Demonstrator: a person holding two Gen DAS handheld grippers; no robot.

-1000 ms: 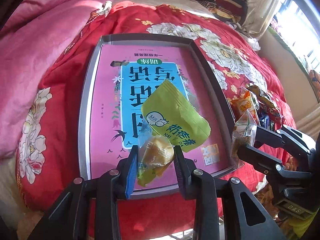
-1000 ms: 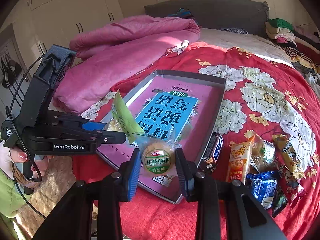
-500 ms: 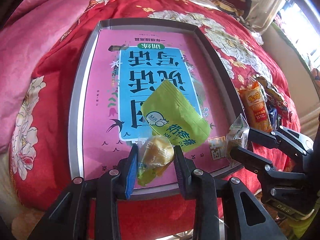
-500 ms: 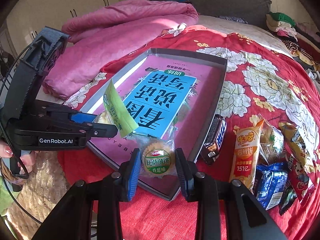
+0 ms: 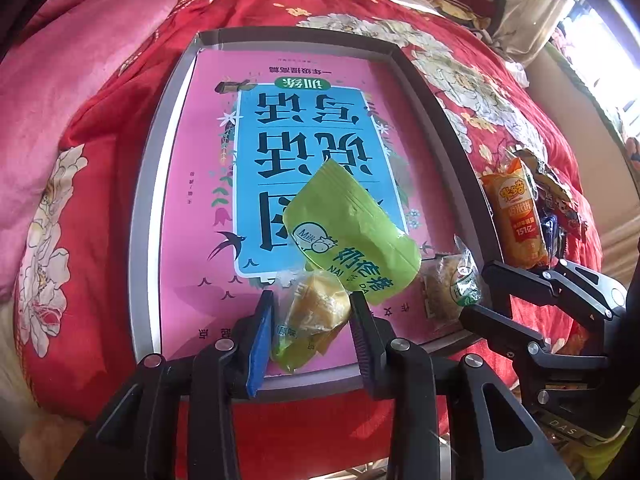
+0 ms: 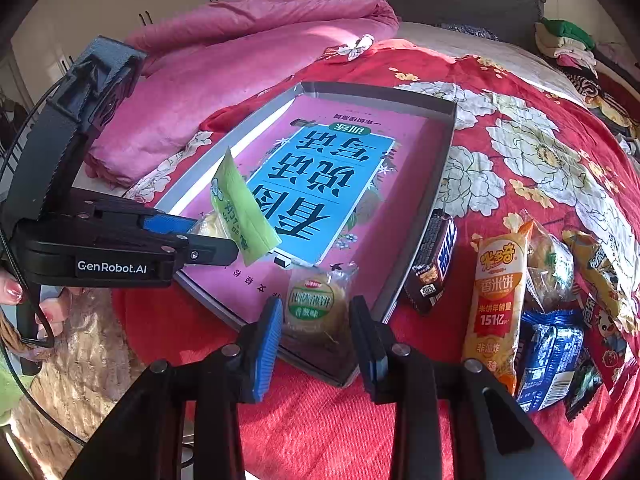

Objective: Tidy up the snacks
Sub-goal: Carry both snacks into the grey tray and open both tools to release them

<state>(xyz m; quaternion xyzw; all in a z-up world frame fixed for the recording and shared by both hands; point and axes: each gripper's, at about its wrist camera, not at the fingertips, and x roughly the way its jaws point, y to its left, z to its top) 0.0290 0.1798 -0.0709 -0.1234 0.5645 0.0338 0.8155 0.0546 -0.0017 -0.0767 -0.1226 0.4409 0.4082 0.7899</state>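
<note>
The left gripper (image 5: 311, 322) has a green-wrapped milk candy packet (image 5: 344, 240) between its fingers, and its jaws are opening; the yellow lower end of the packet sits in the gap, with a sliver of space showing beside the blue pad (image 5: 260, 344), while the green upper end fans out ahead of the fingertips. Below and ahead of this gripper lies a shallow grey tray (image 5: 144, 216) lined with a pink and blue printed sheet (image 5: 304, 128), resting on a red floral quilt (image 5: 80, 160) on the bed.

The right gripper (image 6: 316, 322) is clenched on a round cake in clear wrap with a green label (image 6: 316, 302), held over the near right corner of the tray (image 6: 444, 160). To the left of it, the left gripper (image 6: 208, 236) carries the green packet (image 6: 240, 208) edge-on. To the right of the right gripper, on the quilt (image 6: 520, 140), lie a dark chocolate bar (image 6: 434, 266) just beside the tray wall, an orange rice-cracker pack (image 6: 498, 300), a blue packet (image 6: 548, 356) and further wrapped snacks. A rolled pink blanket (image 6: 240, 60) lies beyond the tray.
</note>
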